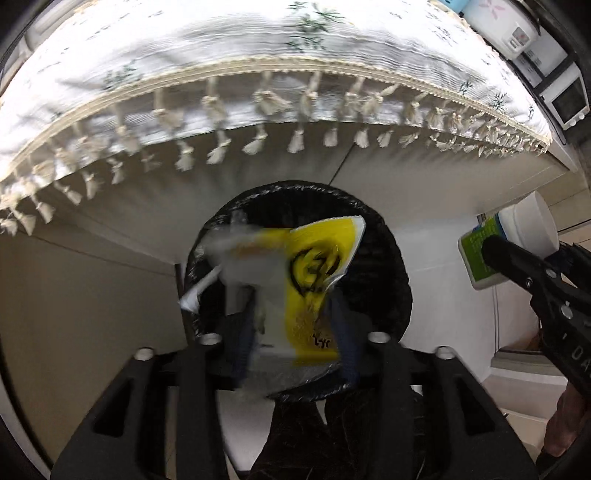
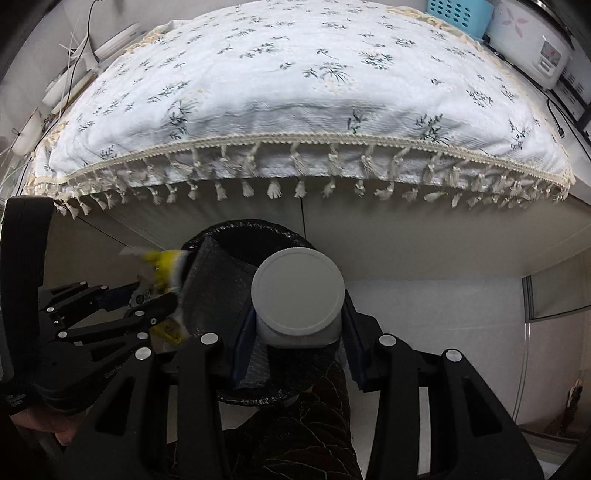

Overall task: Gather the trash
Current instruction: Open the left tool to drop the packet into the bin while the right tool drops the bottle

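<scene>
The left hand-held gripper [image 1: 295, 328] pinches a crumpled yellow-and-white wrapper [image 1: 314, 280] between narrowed jaws at the centre of the left wrist view, directly above the black-lined trash bin [image 1: 388, 258], while the right hand-held gripper [image 2: 295, 325] clamps a white-capped bottle [image 2: 297, 291] at the centre of its own frame, over the same bin [image 2: 221, 291]. The wrapper is blurred, a sign of motion, and it looks light and loosely caught; released off-centre, it could drift past the rim or snag on the liner [image 2: 210, 258], which sags inward at the left. The bottle, gripped across its body just below the cap, could strike the rim and bounce to the floor if let go too near the edge. With both grippers crowded over one opening, the two tools could knock together. Behind the bin, across the upper half of both frames, a table [image 2: 406, 236] carries a white floral tablecloth [image 2: 295, 74] edged with cream tassels [image 2: 273, 190]. At the upper right stand a blue basket [image 2: 458, 14], a rice cooker [image 2: 532, 40] and a microwave [image 1: 569, 103]; cables trail at the upper left of the right wrist view.
</scene>
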`<state>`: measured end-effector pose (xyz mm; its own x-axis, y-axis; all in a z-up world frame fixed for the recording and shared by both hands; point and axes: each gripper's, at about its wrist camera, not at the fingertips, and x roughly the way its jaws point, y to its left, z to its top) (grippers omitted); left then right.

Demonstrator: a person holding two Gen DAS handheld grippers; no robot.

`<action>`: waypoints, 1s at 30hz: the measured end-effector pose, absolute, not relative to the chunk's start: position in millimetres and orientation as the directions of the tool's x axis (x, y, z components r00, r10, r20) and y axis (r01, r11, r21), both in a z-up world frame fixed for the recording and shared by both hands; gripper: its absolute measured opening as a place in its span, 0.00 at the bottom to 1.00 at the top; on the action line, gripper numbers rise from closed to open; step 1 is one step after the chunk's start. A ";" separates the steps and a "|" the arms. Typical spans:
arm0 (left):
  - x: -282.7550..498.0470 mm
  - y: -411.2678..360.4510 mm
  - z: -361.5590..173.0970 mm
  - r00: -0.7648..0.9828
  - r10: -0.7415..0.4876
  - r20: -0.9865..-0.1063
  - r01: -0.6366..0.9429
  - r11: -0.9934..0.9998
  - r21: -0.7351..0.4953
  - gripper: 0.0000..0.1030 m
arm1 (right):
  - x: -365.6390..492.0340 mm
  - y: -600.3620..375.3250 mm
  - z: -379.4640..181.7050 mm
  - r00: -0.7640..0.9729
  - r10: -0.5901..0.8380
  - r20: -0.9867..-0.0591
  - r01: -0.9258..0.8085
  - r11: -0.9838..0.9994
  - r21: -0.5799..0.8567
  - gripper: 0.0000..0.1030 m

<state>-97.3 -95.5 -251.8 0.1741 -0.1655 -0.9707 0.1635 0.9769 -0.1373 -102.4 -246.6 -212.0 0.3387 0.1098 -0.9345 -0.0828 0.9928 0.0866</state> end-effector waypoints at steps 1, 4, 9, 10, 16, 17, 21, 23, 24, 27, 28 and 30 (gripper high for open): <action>-97.8 -98.2 -252.2 0.179 -0.161 -0.971 0.170 0.977 -0.130 0.45 | -101.9 -248.1 -213.4 0.335 0.106 -0.936 -0.081 0.993 0.084 0.39; -100.5 -96.2 -246.7 0.214 -0.151 -0.965 0.152 0.981 -0.120 0.67 | -99.0 -249.4 -218.4 0.324 0.107 -0.940 -0.081 0.993 0.085 0.39; -104.3 -72.4 -232.8 0.253 -0.152 -0.955 0.079 0.987 -0.137 0.89 | -89.0 -237.5 -230.9 0.303 0.138 -0.943 -0.096 0.989 0.114 0.39; -107.1 -65.0 -229.2 0.259 -0.149 -0.954 0.069 0.988 -0.136 0.90 | -87.3 -233.1 -233.6 0.301 0.146 -0.942 -0.103 0.987 0.121 0.39; -113.1 -39.6 -217.5 0.287 -0.102 -0.952 0.009 0.995 -0.104 0.94 | -76.7 -204.0 -252.9 0.287 0.167 -0.943 -0.146 0.981 0.129 0.39; -112.4 -36.6 -217.1 0.289 -0.100 -0.952 0.003 0.995 -0.104 0.94 | -75.2 -199.5 -255.0 0.283 0.168 -0.944 -0.153 0.980 0.129 0.39; -112.1 -24.4 -212.1 0.295 -0.089 -0.951 -0.013 0.995 -0.097 0.94 | -74.3 -190.8 -255.9 0.285 0.185 -0.941 -0.167 0.976 0.141 0.41; -110.3 -21.2 -211.3 0.295 -0.081 -0.952 -0.022 0.996 -0.092 0.94 | -74.5 -189.8 -254.3 0.293 0.173 -0.940 -0.164 0.978 0.129 0.53; -109.9 -20.8 -210.2 0.297 -0.082 -0.951 -0.027 0.995 -0.095 0.94 | -74.5 -190.3 -253.2 0.297 0.171 -0.939 -0.162 0.979 0.127 0.57; -109.7 -22.7 -205.3 0.307 -0.082 -0.948 -0.014 0.996 -0.090 0.94 | -73.2 -195.5 -245.1 0.300 0.154 -0.941 -0.138 0.983 0.117 0.66; -108.5 -24.9 -202.9 0.307 -0.073 -0.949 -0.007 0.997 -0.079 0.94 | -72.2 -199.5 -241.8 0.302 0.151 -0.941 -0.124 0.985 0.118 0.70; -106.3 -27.2 -196.8 0.304 -0.065 -0.951 -0.002 0.998 -0.069 0.94 | -70.6 -207.3 -234.2 0.304 0.134 -0.943 -0.096 0.989 0.110 0.77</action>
<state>-106.3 -27.2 -196.8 0.3038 -0.0654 -0.9505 -0.0019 0.9976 -0.0693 -70.6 -207.3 -234.2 0.3043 0.1342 -0.9431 -0.0960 0.9893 0.1099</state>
